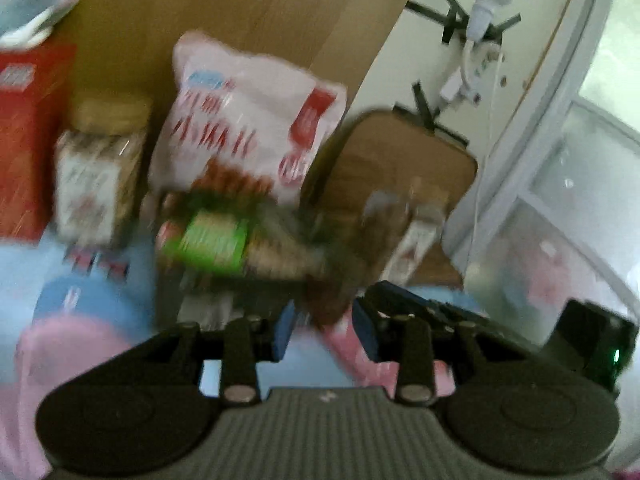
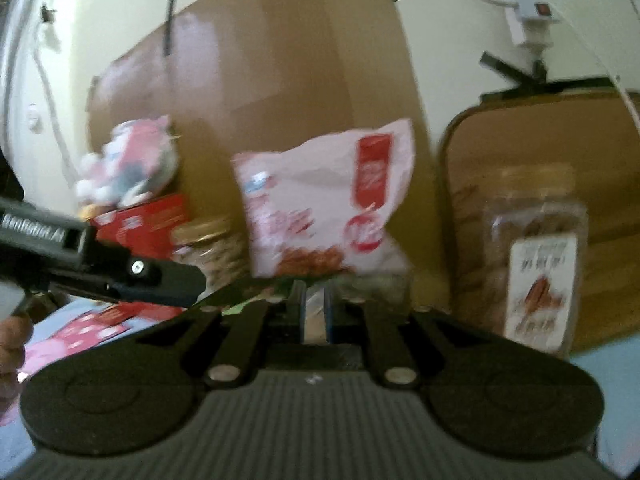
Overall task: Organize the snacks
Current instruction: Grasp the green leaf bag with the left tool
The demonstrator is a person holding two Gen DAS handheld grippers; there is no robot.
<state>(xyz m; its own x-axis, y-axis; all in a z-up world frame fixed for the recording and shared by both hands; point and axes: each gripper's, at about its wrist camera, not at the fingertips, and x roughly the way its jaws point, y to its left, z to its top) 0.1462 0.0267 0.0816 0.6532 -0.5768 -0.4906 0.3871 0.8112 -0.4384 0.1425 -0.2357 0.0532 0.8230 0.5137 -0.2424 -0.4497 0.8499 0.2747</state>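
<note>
Snack bag (image 2: 324, 196) — nut jar (image 2: 536, 256) — gap between

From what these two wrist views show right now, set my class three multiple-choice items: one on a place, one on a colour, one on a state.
1. In the right wrist view, where does the clear jar stand relative to the white-and-red bag?
A to its left
B to its right
C on top of it

2. What colour is the box under the plush toy?
A red
B green
C black

3. How do the jaws of the right gripper stand?
A wide apart
B nearly together on a thin silvery strip
C out of view

Key:
1 B: the jar stands at the frame's right and the bag mid-frame.
2 A: the box's faces show red.
3 B: only the strip fills the narrow gap.
</note>
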